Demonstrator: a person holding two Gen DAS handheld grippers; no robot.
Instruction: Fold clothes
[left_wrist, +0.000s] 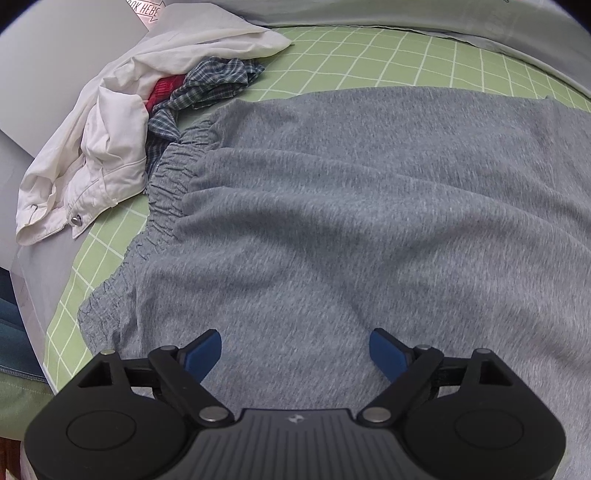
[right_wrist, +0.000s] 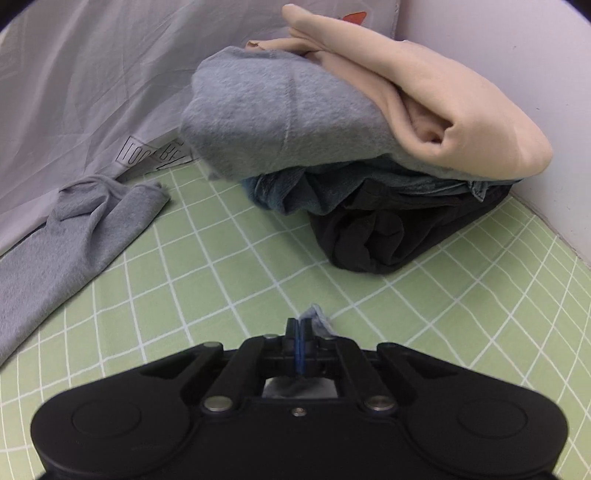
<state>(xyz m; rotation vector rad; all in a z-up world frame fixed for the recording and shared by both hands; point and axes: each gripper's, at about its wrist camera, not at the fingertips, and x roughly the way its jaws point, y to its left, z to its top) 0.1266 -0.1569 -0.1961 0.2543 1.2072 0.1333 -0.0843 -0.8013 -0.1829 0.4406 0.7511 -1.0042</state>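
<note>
Garment: grey sweatpants (left_wrist: 351, 206) lie spread flat on the green grid sheet (left_wrist: 369, 55), filling most of my L wrist view; elastic waistband (left_wrist: 166, 192) bunched at 10 o'clock.
L tool: left gripper (left_wrist: 295, 349) has jaws wide apart, hovering over the pants' near edge at 6 o'clock, holding nothing.
R tool: right gripper (right_wrist: 300, 328) has jaws pinched together on a scrap of grey fabric (right_wrist: 317, 319), prob. a corner or hem of the pants, though I can't confirm that.
Leg end: a grey leg (right_wrist: 74, 236) trails at 9 o'clock in the R view, rumpled at its tip.
Step, my read: carrying an edge across for a fold.
Doing it well: I'd keep the R pinch firm, travel low and straight, and use L to pin or grab the near edge so layers don't drag; flatten the rumpled leg first.
Surroundings: unfolded pile at 10-11 o'clock in L view, with white garment (left_wrist: 110, 122) and plaid cloth (left_wrist: 207, 85); stacked clothes (right_wrist: 351, 129) at 12-1 o'clock in R view, beige on top.
</note>
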